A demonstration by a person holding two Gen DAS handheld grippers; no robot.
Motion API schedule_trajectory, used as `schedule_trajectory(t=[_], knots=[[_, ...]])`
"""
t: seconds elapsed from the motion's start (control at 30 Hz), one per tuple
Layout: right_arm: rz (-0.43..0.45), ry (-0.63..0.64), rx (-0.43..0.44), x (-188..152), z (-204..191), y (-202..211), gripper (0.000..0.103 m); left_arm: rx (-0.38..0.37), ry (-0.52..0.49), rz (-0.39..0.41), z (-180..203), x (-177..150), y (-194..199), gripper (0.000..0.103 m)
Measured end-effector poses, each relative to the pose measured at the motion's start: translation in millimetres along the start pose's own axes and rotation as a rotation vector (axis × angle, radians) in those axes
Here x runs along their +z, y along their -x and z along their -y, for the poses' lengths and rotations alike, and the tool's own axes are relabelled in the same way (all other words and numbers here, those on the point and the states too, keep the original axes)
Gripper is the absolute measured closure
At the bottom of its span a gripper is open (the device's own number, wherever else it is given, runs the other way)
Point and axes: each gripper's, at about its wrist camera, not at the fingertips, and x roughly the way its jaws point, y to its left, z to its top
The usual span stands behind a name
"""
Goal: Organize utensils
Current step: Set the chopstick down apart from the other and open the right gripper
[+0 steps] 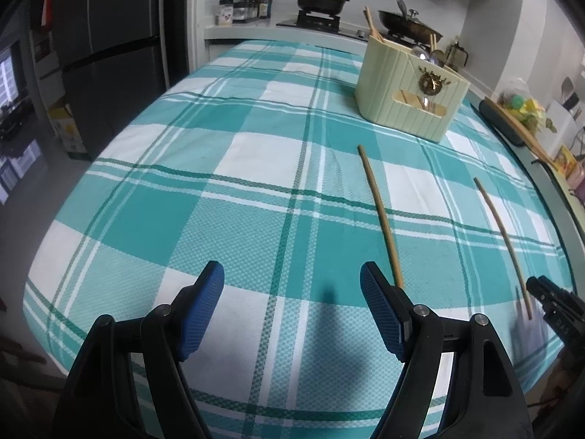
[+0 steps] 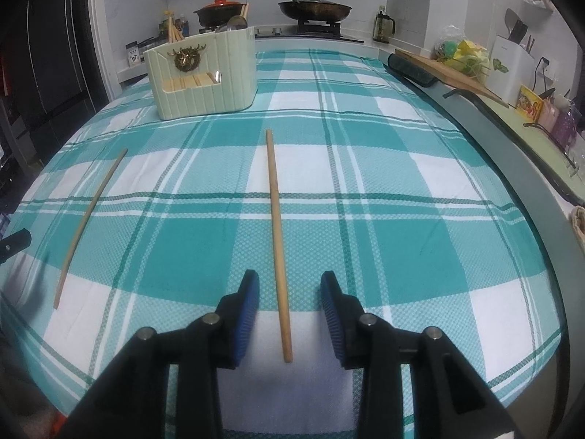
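My right claw (image 2: 289,314) is open about halfway, holding nothing, straddling the near end of a chopstick (image 2: 278,241) that lies flat on the checked cloth of the surface (image 2: 402,219); pads look clear of the wood on both sides. My left claw (image 1: 292,307) is wide open and empty, hovering over bare cloth, with the second chopstick (image 1: 380,216) just beside its right finger, not between the fingers. Landmark is the cream utensil holder (image 2: 204,77): both sticks lie on the cloth on my side of it, well apart from it, far tips pointing roughly toward it; the stick in my right claw sits to the holder's right, the other (image 2: 89,226) more in line with it. The holder already has chopsticks and spoons standing in it. Step in hand, as I judge it: pinch the right-hand stick. To do it well, drop low so the pads meet the wood near the cloth, close squarely across the stick, and grip a bit further up than the very end so it won't pivot. Thin and round, so it may roll or slip.
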Motion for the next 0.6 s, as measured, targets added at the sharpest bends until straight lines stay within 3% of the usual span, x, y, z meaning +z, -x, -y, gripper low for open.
schedule_trajectory(t=[0.3, 0.5, 0.6], knots=[[0.057, 0.025, 0.027, 9, 11, 21, 0.067, -0.013, -0.018, 0.011, -2, 4, 1, 0.024], [0.022, 0.057, 0.094, 22, 18, 19, 0.067, -0.248, 0.023, -0.032, 0, 18, -4, 0.019], [-0.035, 0.050, 0.162, 33, 17, 9, 0.067, -0.267, 0.007, -0.074, 8, 30, -14, 0.019]])
